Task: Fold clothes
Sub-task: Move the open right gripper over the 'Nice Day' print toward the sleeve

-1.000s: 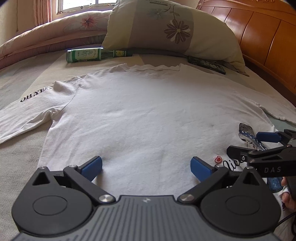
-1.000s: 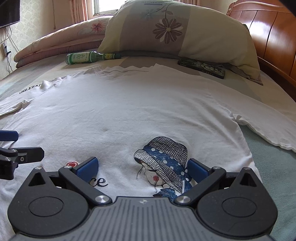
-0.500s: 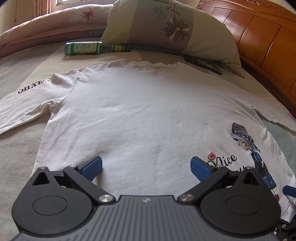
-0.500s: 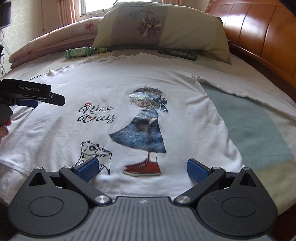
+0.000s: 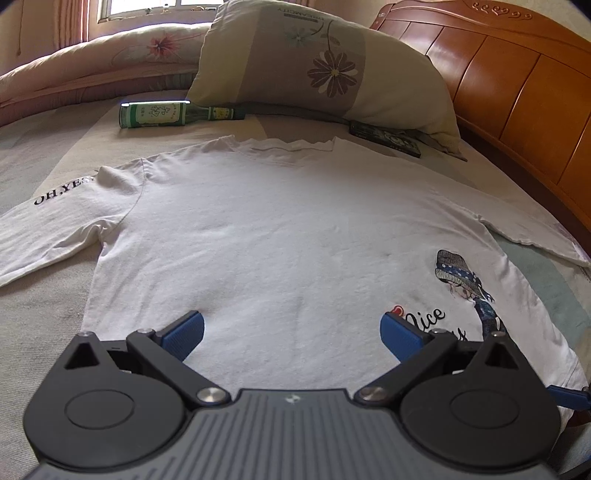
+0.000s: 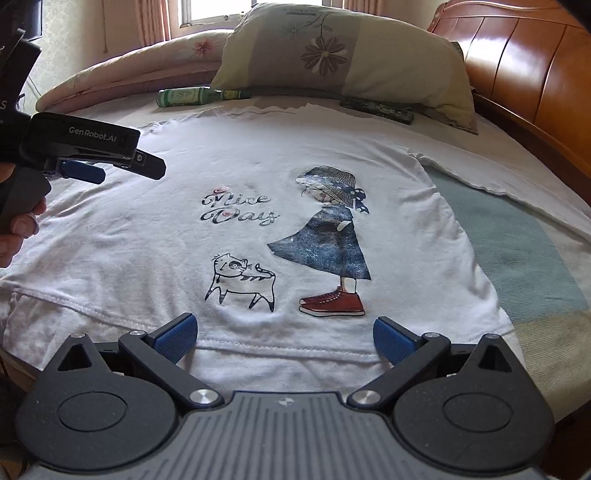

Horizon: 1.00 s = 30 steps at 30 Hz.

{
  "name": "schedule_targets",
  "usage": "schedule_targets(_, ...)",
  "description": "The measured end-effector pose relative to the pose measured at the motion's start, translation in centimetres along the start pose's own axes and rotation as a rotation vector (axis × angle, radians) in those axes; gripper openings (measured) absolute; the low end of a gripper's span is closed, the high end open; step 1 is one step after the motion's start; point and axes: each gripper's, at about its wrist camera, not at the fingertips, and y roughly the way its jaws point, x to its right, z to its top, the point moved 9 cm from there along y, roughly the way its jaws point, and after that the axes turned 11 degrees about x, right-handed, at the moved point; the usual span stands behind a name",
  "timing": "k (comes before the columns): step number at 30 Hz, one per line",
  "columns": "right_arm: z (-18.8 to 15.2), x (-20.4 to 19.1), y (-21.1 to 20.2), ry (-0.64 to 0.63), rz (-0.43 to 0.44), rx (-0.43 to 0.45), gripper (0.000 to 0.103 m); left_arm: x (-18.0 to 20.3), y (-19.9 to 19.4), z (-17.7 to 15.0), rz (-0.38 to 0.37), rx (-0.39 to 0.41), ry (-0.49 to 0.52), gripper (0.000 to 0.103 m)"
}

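2 grippers, both with fingers spread and holding nothing: my left gripper (image 5: 291,328) over the white long-sleeved shirt (image 5: 280,229), spread flat on the bed (image 6: 517,236), my right gripper (image 6: 283,334) at its hem (image 6: 288,349), seemingly for gripping there

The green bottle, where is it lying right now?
The green bottle lies on its side on the bed, beyond the white shirt's collar, its neck pointing toward the flowered pillow at upper centre in both views.

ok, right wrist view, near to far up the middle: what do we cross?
Right gripper → shirt hem → cat print → "Nice Day" lettering → shirt neckline → green bottle → flowered pillow → window.
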Motion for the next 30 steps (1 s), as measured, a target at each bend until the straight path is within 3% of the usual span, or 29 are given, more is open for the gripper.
schedule_targets(6, 2.7, -5.6, 2.0, -0.082, 0.113, 0.064, 0.103, -0.8, -1.0, 1.2, -0.010, 0.026, -0.006, 0.101)
schedule_targets(9, 1.5, -8.4, 3.0, -0.156, 0.146, 0.030, 0.103, -1.0, -0.7, 1.1, 0.002, 0.020, 0.001, 0.101)
schedule_targets(11, 0.6, -9.0, 2.3, -0.187, 0.127, 0.064, 0.103, -1.2, -0.6, 1.0, 0.009, 0.017, 0.005, 0.101)
schedule_targets(15, -0.5, -9.1, 0.4, -0.166, 0.185, 0.022, 0.103, -0.9, -0.5, 0.8, -0.005, 0.014, 0.004, 0.101)
schedule_targets(20, 1.7, -5.2, -0.9, -0.150, 0.095, 0.096, 0.103, 0.4, -0.5, 0.7, -0.025, 0.015, 0.020, 0.101)
schedule_targets(23, 2.1, -1.0, -0.3, -0.083, -0.001, 0.078, 0.103, 1.3, 0.2, 0.2, -0.034, -0.005, 0.037, 0.101)
schedule_targets(27, -0.4, 4.0, 0.4, 0.060, -0.083, -0.005, 0.103, 2.3, 0.9, -0.6, -0.044, -0.029, 0.067, 0.101)
schedule_targets(30, -1.0, 5.1, -0.2, 0.065, -0.089, 0.022, 0.103, 2.4, 1.5, -1.0, -0.030, -0.043, 0.084, 0.101)
